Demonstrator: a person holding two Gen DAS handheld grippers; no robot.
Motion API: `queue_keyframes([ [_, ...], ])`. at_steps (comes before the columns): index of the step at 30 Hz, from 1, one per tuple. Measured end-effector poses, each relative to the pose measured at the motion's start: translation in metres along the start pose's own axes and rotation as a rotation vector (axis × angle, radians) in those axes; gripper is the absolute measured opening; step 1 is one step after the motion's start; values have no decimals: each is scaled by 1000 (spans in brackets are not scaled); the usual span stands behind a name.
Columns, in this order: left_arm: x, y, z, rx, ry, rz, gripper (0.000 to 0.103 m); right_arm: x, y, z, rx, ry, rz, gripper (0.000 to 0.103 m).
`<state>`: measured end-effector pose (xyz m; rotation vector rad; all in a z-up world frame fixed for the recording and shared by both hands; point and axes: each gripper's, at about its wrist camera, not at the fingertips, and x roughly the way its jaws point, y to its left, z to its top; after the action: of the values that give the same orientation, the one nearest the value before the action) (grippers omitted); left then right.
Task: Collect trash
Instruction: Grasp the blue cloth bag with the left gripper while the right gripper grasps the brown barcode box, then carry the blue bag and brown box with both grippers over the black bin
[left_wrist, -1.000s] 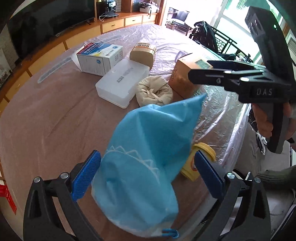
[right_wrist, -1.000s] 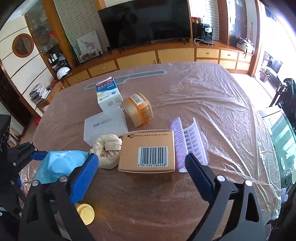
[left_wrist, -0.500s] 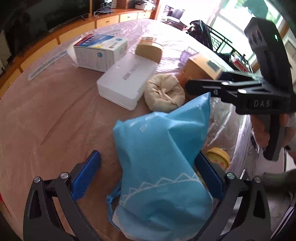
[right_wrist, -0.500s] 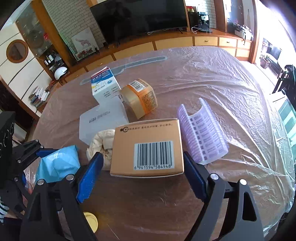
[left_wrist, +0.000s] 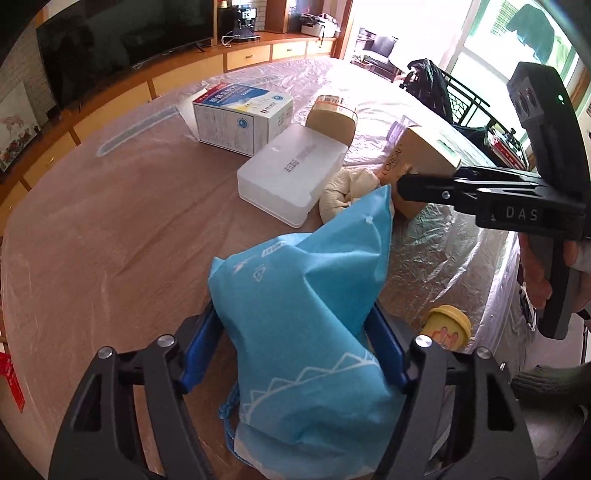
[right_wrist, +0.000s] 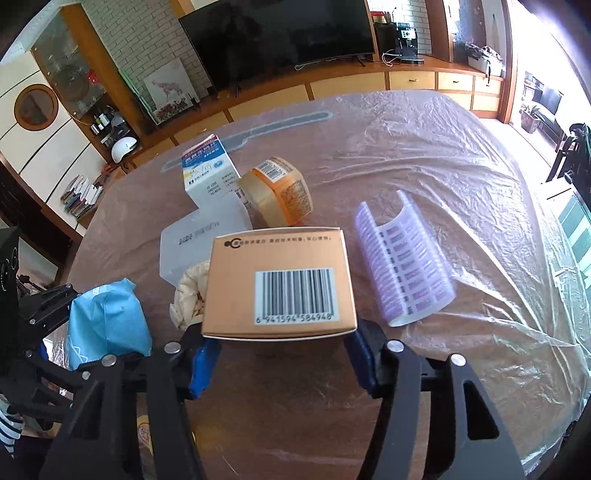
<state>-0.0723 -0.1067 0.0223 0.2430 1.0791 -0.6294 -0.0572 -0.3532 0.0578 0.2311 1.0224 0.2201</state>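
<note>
Both grippers close in: bag pinched on the left, box squeezed on the right.

The left gripper (left_wrist: 295, 354), spread wide a second ago, now has its blue fingers (left_wrist: 201, 350) pressed into the sides of the soft, crinkly light-blue fabric drawstring bag (left_wrist: 310, 314), which stands slumped on the plastic-covered brown counter (left_wrist: 110, 240). The right gripper (right_wrist: 280, 363) has moved forward, and its fingers now pinch the rigid tan cardboard box with a barcode (right_wrist: 280, 280) at its near corners, so the first piece of trash looks ready to lift toward the bag. Beside it wait a crumpled beige cloth bundle (right_wrist: 190, 293), a frosted white plastic case (left_wrist: 291, 179), a curled lilac sticker sheet (right_wrist: 402, 262) and a yellow-lidded cup (left_wrist: 445, 326).
</note>
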Motion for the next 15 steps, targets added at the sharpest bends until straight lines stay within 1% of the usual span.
queue_keyframes([
  [5,-11,5,-4,-75,-39,-9,68,-15,-7,0,30,-14,77,58],
  [9,-12,6,-8,-123,-48,-8,66,-18,-13,0,62,-8,154,58],
  [13,-13,11,-10,-174,-62,-10,61,-21,-12,0,46,-11,171,58],
  [15,-15,13,-10,-196,-72,-10,58,-23,-11,0,42,-14,193,57],
])
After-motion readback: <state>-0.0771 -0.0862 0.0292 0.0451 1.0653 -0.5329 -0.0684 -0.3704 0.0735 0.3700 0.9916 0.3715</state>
